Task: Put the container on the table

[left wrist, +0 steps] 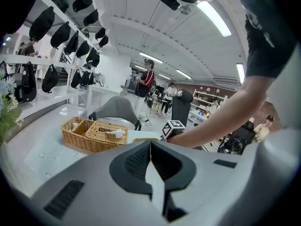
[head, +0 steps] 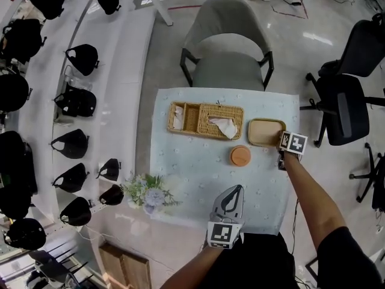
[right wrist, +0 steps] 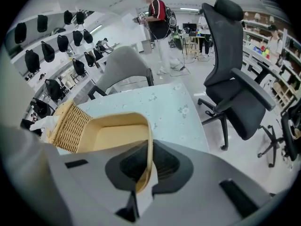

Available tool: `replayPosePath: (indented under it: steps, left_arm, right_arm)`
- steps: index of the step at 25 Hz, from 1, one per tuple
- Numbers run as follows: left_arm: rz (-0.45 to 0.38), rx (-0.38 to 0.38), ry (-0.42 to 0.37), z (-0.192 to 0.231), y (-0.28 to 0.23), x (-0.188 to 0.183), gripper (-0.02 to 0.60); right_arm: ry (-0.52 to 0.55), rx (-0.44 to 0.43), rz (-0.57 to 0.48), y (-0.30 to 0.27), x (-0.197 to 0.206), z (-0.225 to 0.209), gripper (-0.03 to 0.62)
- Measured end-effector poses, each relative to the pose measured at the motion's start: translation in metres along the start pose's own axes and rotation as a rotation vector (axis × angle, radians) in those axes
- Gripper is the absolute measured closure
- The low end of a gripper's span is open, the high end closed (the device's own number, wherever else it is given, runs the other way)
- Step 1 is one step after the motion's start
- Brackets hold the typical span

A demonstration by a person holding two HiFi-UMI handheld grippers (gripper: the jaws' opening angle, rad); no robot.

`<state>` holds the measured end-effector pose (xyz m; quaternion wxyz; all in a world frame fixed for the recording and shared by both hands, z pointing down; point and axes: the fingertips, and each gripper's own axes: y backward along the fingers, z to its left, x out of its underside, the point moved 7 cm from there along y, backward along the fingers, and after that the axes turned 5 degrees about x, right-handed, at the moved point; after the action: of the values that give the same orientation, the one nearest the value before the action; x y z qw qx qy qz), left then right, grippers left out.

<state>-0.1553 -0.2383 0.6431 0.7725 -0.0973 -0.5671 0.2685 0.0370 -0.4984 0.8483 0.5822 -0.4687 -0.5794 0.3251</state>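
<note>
A shallow beige container sits low over the far right corner of the pale blue table. My right gripper is shut on its right rim. In the right gripper view the thin container wall runs straight between the jaws, and the tray's hollow lies to the left. Whether its base touches the cloth I cannot tell. My left gripper hovers over the near edge of the table, jaws shut with nothing in them.
A wicker basket with tissues stands just left of the container. A round orange lid lies in front of it. Flowers sit at the near left corner. A grey chair is behind the table and a black office chair to the right.
</note>
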Motion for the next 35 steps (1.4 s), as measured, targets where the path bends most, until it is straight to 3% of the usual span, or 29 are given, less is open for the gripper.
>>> replayPosePath:
  steps: [8,10,14,23,31,35]
  left_arm:
    - [0.000,0.027,0.002,0.008,0.001,-0.002,0.574]
    - [-0.003,0.038,0.009,0.008,0.002,-0.001,0.574]
    - [-0.012,0.045,-0.001,0.008,0.001,-0.002,0.574]
    - [-0.032,0.054,0.005,-0.014,0.015,-0.005,0.574]
    - [-0.085,0.007,0.021,-0.032,0.047,-0.008,0.574]
    - [-0.107,-0.016,0.005,-0.042,0.066,-0.011,0.574]
  right_arm:
    - [-0.017,-0.020,-0.019,-0.004,-0.004,0.000,0.577]
    - [-0.010,-0.040,-0.020,-0.002,-0.003,0.000,0.543]
    - [0.012,-0.048,-0.029,0.005,-0.006,-0.003,0.503]
    - [0.111,-0.110,-0.097,0.055,-0.016,-0.004,0.496]
    - [0.234,-0.169,-0.099,0.112,0.016,-0.007,0.496]
    - [0.227,-0.208,-0.078,0.150,0.037,-0.010,0.496]
